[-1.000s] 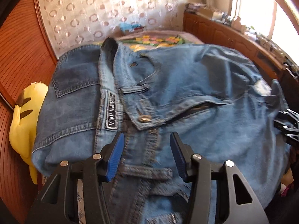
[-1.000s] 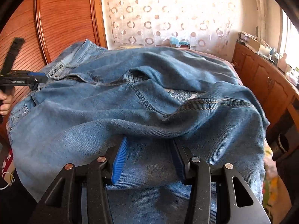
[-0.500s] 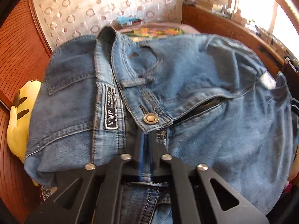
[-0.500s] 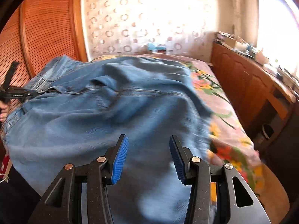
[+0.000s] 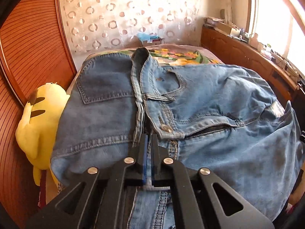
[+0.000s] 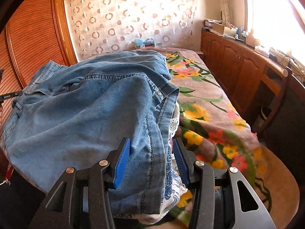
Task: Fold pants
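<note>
Left wrist view: the left gripper [image 5: 149, 143] is clamped tight on the waistband of the jeans [image 5: 219, 114], just near of the metal button [image 5: 165, 127]. The jeans lie spread over the bed, waist to the left. A yellow plush toy [image 5: 38, 122] sits at the left edge, against the wooden wardrobe [image 5: 24, 57].

Right wrist view: the right gripper [image 6: 150, 160] stands half open, pads astride a folded leg edge of the jeans without pressing it. Right of it shows the flowered bedspread [image 6: 205, 103]; farther right, a wooden cabinet [image 6: 236, 70]; at the far end, a patterned curtain [image 6: 133, 17].
</note>
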The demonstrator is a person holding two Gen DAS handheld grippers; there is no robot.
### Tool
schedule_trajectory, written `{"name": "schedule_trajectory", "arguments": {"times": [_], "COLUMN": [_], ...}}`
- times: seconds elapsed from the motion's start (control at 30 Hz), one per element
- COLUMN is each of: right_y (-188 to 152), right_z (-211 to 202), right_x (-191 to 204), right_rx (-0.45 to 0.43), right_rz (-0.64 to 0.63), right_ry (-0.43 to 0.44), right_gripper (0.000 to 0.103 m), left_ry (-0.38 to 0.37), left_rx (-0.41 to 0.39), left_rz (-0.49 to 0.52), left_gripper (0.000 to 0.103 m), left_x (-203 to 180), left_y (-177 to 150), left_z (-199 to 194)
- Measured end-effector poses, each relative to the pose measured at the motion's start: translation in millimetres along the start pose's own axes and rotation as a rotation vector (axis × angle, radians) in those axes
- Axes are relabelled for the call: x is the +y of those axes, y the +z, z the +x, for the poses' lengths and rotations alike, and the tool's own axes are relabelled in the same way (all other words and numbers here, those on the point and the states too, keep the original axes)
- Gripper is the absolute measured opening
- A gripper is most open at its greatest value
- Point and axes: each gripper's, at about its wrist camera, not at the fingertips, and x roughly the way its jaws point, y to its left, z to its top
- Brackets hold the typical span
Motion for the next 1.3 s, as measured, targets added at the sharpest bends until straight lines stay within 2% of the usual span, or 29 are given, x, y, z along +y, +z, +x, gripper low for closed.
{"name": "schedule_trajectory", "arguments": {"times": [0.07,0.2,0.3,0.37,0.47,0.6,0.8,0.9,0.93,1.0,1.03,1.17,1.3], "right_y": [0,-2,-6,-8,-11,-13,-13,-13,-12,-11,-11,-5,2], "right_z": [-12,-20,-28,-34,-43,-49,-48,-44,-44,-46,-48,-65,-99], "right_x": [-9,-9,-10,-10,-8,-15,-23,-22,-22,-22,-21,-24,-33], "right_rx": [0.008,0.023,0.032,0.038,0.047,0.060,0.082,0.122,0.125,0.139,0.138,0.123,0.076], "right_rz": [0.014,0.004,0.009,0.008,-0.001,-0.002,0.048,0.054,0.051,0.035,0.027,0.015,0.003], "right_ry": [0.017,0.026,0.035,0.033,0.028,0.015,0.036,0.065,0.070,0.077,0.082,0.093,0.084], "right_gripper": [0.048,0.048,0.048,0.048,0.048,0.048,0.048,0.033,0.023,0.017,0.009,0.005,0.002], "left_ry": [-0.013,0.005,-0.005,-0.017,-0.064,-0.073,-0.132,-0.131,-0.130,-0.123,-0.120,-0.100,-0.086], "left_rx": [-0.004,-0.010,-0.026,-0.037,-0.055,-0.083,-0.081,-0.077,-0.075,-0.075,-0.076,-0.072,-0.074], "left_rz": [0.000,0.039,0.066,0.071,0.071,0.074,0.066,0.064,0.061,0.054,0.050,0.016,-0.010], "left_gripper": [0.003,0.012,0.027,0.047,0.048,0.048,0.048,0.048,0.048,0.048,0.048,0.048,0.048], "left_x": [-4,-14,-23,-27,-34,-44,-57,-58,-58,-54,-51,-36,-22], "left_y": [-4,-10,-17,-19,-24,-30,-42,-49,-51,-56,-58,-68,-79], "left_z": [-4,-9,-18,-24,-33,-43,-50,-53,-54,-59,-60,-69,-78]}}
